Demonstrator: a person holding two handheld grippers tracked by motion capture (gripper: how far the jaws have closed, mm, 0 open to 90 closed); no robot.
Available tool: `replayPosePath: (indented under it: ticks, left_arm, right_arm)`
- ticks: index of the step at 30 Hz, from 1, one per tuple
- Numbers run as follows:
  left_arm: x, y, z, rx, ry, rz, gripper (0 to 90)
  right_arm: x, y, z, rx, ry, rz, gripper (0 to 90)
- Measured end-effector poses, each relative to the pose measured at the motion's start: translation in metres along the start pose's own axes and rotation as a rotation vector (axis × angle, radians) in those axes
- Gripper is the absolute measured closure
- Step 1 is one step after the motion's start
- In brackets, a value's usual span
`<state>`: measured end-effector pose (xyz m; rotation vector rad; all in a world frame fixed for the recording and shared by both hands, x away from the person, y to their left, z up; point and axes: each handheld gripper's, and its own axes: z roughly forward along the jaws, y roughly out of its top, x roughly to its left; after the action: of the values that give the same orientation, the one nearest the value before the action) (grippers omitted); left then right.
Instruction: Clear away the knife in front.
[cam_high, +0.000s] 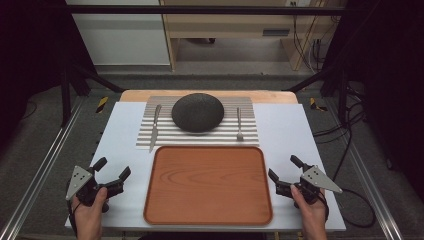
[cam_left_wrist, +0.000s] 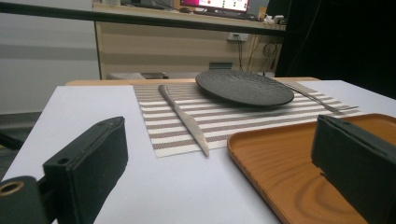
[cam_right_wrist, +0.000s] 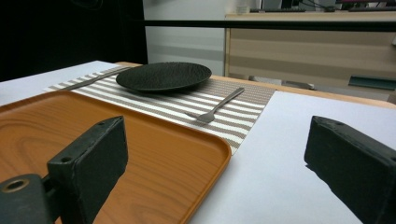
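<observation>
You are resting both hands at the near edge of the white counter (cam_high: 125, 130), one on each side of a wooden tray (cam_high: 208, 185). Your left hand (cam_high: 90, 212) is holding the left gripper (cam_high: 112, 169) just left of the tray, angled forward and slightly inward. Its fingers (cam_left_wrist: 88, 163) are standing wide apart and gripping nothing. Your right hand (cam_high: 312, 212) is holding the right gripper (cam_high: 285, 169) just right of the tray, angled the same way in mirror image. Its fingers (cam_right_wrist: 93, 154) are likewise spread wide and holding nothing.

The tray is lying empty between the grippers, its raised rim close to each inner finger. Bare counter is showing around both grippers.

Beyond the tray's far rim, a striped placemat (cam_high: 197, 135) is lying flat. A dark round plate (cam_high: 198, 112) is sitting at its centre. A knife (cam_high: 155, 127) is lying to the plate's left and a fork (cam_high: 239, 124) to its right, each just apart from the plate.
</observation>
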<state>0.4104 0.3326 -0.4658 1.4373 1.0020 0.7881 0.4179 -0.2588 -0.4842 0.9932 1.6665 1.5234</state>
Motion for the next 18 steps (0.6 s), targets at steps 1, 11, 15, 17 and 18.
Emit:
replayPosePath:
  ticks: [1,11,15,17,18]
  left_arm:
    - [0.0,0.0,0.001,0.003,0.006,-0.007,3.6]
    - [-0.008,0.004,0.017,0.051,0.03,-0.065,5.2]
    - [-0.015,0.01,0.032,0.096,0.022,-0.033,5.8]
    - [-0.018,0.015,0.041,0.106,0.016,-0.013,6.6]
    - [-0.018,0.018,0.046,0.115,0.012,-0.008,7.0]
  right_arm:
    - [0.0,0.0,0.0,0.002,0.001,0.001,6.1]
    - [0.006,-0.001,0.004,0.037,0.012,-0.002,5.1]
    - [0.008,-0.001,0.007,0.058,-0.002,-0.03,5.1]
    - [0.01,-0.001,0.009,0.065,-0.015,-0.029,5.6]
    - [0.011,-0.001,0.009,0.07,-0.018,-0.032,6.1]
